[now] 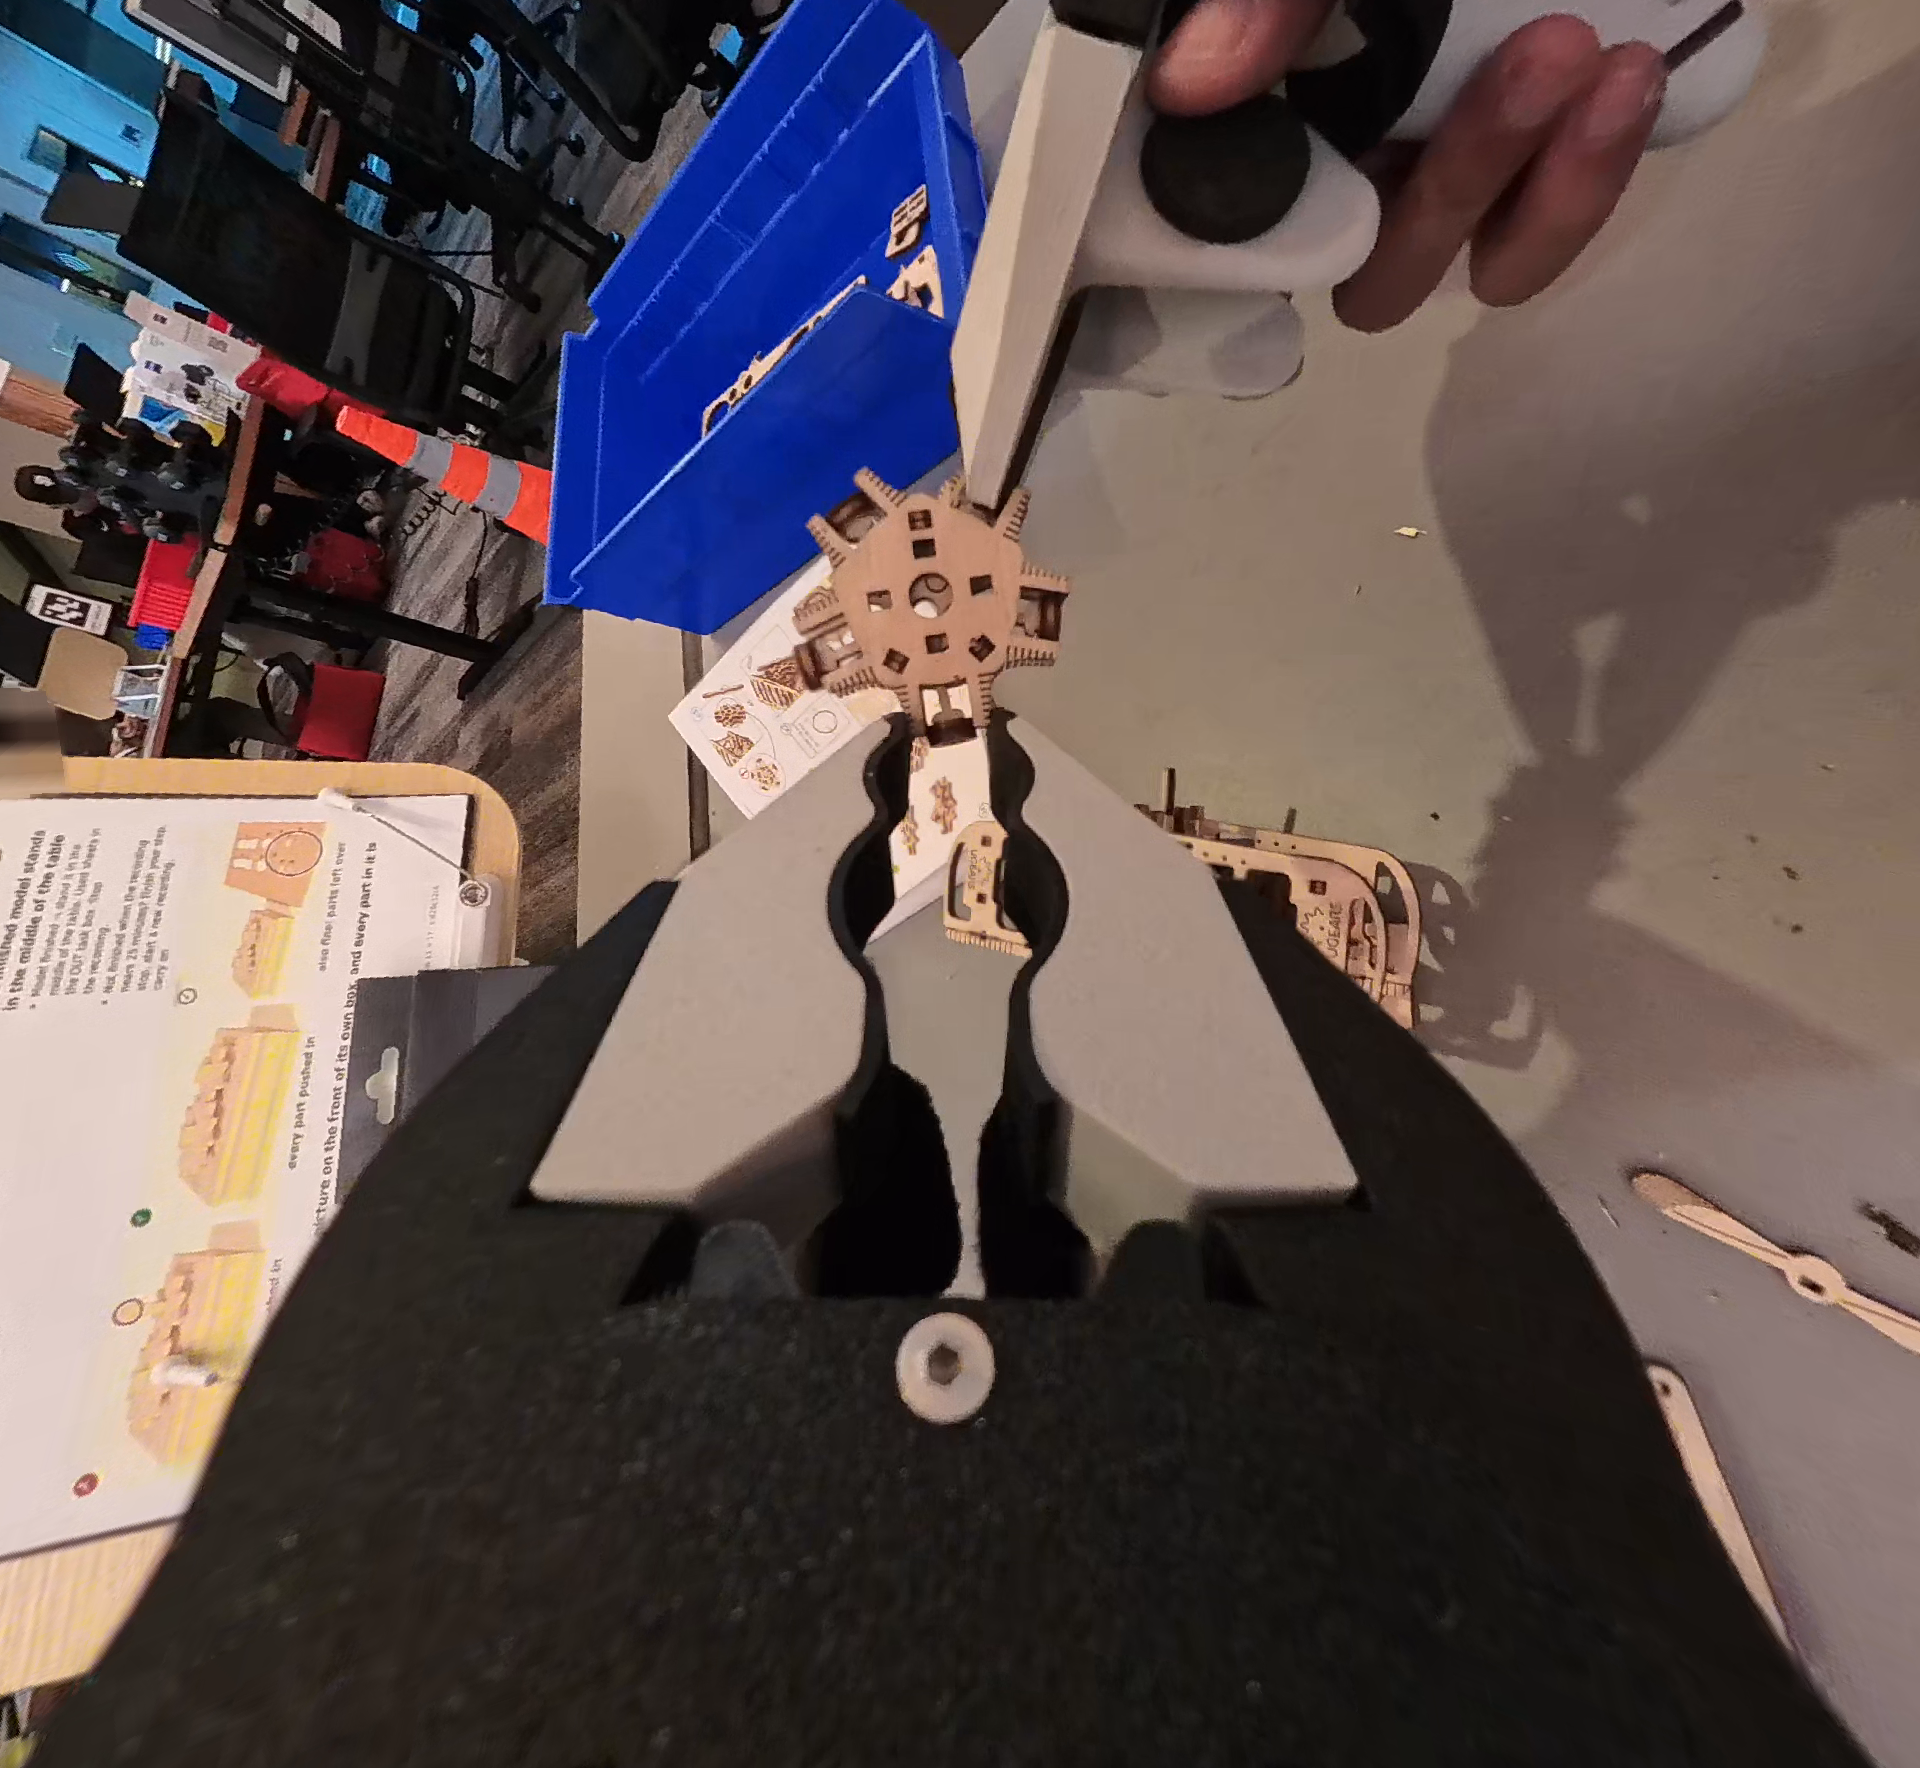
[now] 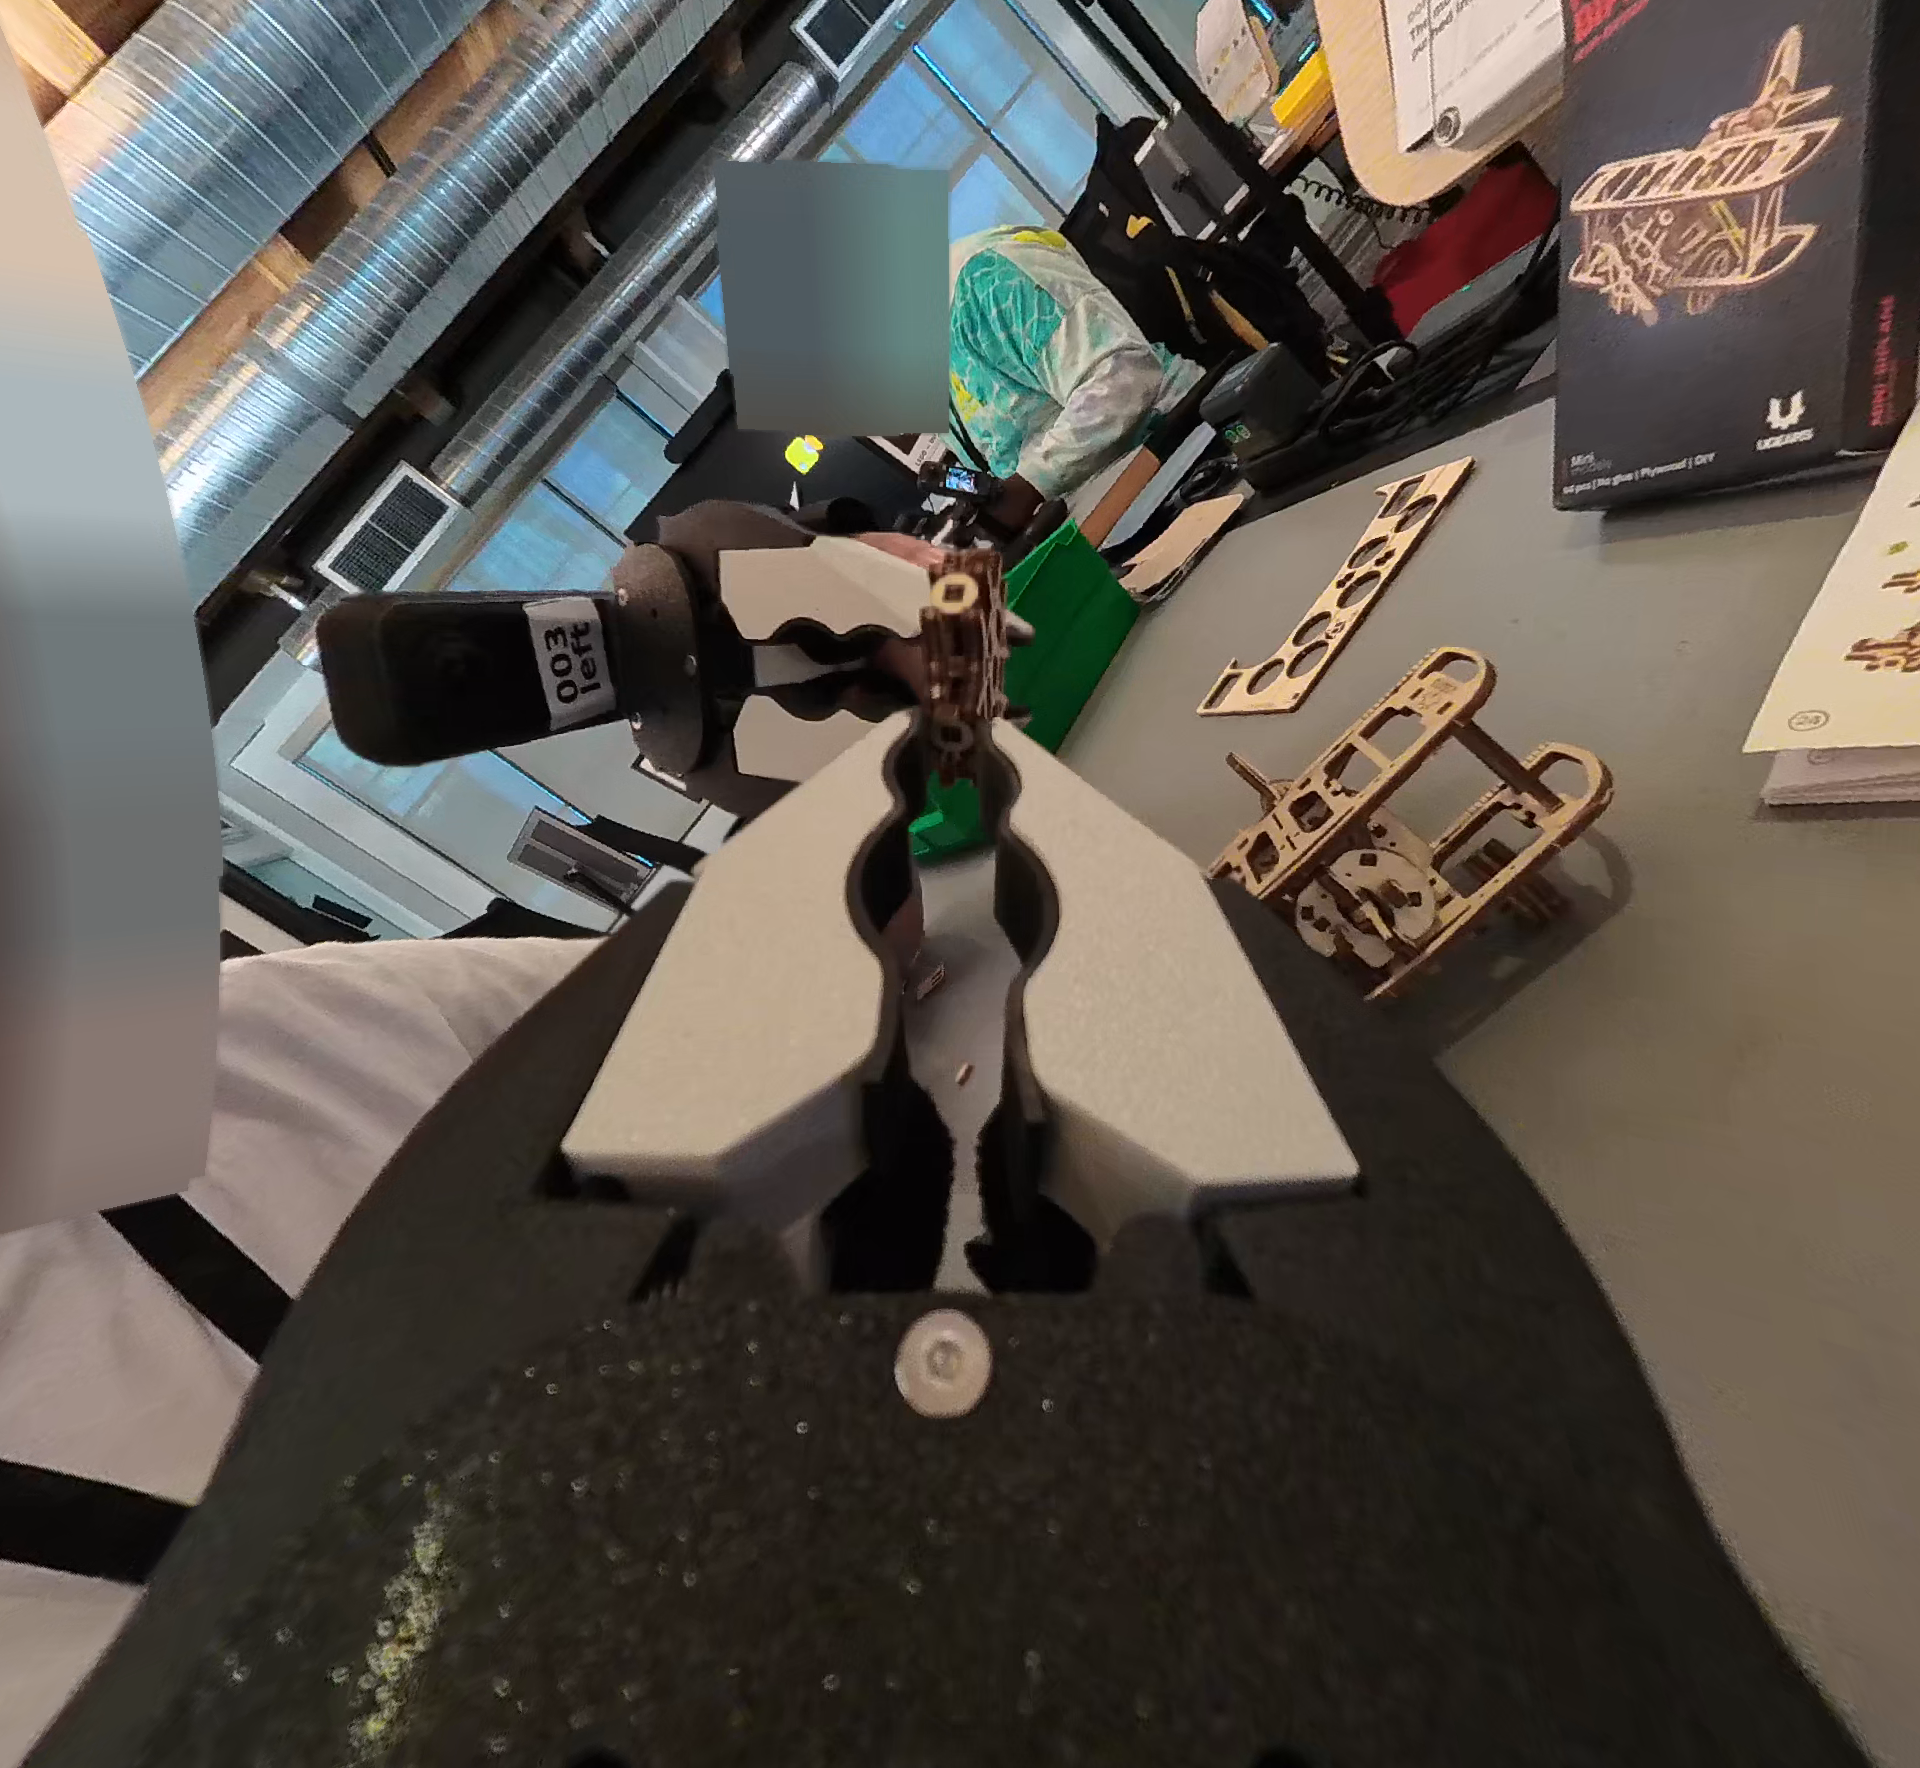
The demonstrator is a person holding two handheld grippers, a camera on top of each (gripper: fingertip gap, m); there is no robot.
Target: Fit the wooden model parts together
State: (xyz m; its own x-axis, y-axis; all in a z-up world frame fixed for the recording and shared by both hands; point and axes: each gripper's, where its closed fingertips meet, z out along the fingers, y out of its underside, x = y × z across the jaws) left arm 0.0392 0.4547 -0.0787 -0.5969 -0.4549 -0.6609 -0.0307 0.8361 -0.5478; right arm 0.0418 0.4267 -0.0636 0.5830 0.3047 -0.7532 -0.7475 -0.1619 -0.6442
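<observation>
The star-shaped wooden engine piece (image 1: 940, 612), a small laser-cut plywood hub ringed with comb-edged cylinder blocks, looks very light and stiff but brittle: its thin teeth and slotted tabs would likely snap under a hard squeeze or a twist. The safest holds appear to be the solid blocks at its rim, not the fine combs. It hangs in the air above the grey table (image 1: 1558, 679), caught from two sides. The left gripper (image 1: 943, 729) pinches the lowest block between its fingertips, its jaws drawn nearly together on it. The right gripper (image 2: 951, 731) nips the opposite edge, seen edge-on in the right wrist view, its jaws likewise closed on the wood. On the table beneath, well apart from the piece, stands the partly built biplane frame (image 2: 1413, 835), with a blue bin (image 1: 769, 430) farther back.
</observation>
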